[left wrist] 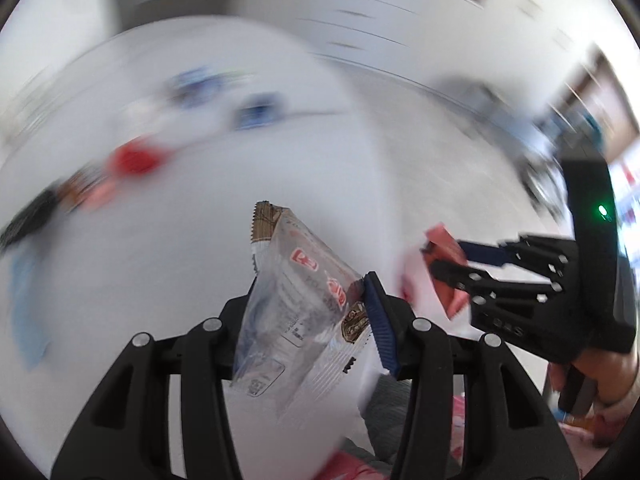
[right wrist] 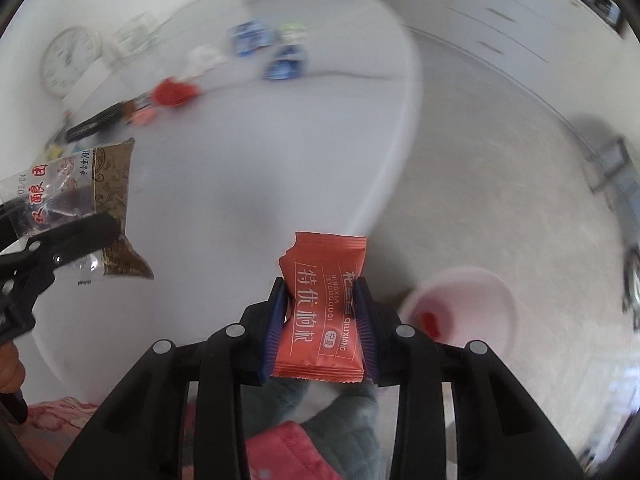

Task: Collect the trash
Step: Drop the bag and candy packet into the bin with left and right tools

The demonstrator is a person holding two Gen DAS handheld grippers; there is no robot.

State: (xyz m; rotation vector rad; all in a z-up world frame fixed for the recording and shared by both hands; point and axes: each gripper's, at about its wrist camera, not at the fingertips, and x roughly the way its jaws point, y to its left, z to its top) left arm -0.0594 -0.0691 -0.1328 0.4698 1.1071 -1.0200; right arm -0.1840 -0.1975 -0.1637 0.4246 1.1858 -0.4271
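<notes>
My left gripper [left wrist: 312, 300] is shut on a clear and brown snack wrapper [left wrist: 296, 304] and holds it above the white table [left wrist: 200, 200]. The same wrapper [right wrist: 76, 200] shows at the left of the right wrist view, with the left gripper [right wrist: 72, 236] on it. My right gripper [right wrist: 322, 312] is shut on an orange packet [right wrist: 322, 320] with Chinese print, held over the table's edge. In the left wrist view the right gripper [left wrist: 444, 258] holds that packet [left wrist: 444, 264] at the right. A pink bin [right wrist: 468, 308] stands on the floor below right, with a red scrap inside.
More litter lies blurred on the far table: a red piece [right wrist: 174, 92], blue packets [right wrist: 252, 38], a black object [right wrist: 96, 124] and white wrappers [right wrist: 204, 58]. A round clock [right wrist: 70, 60] is at the far left. Grey floor [right wrist: 500, 168] lies to the right.
</notes>
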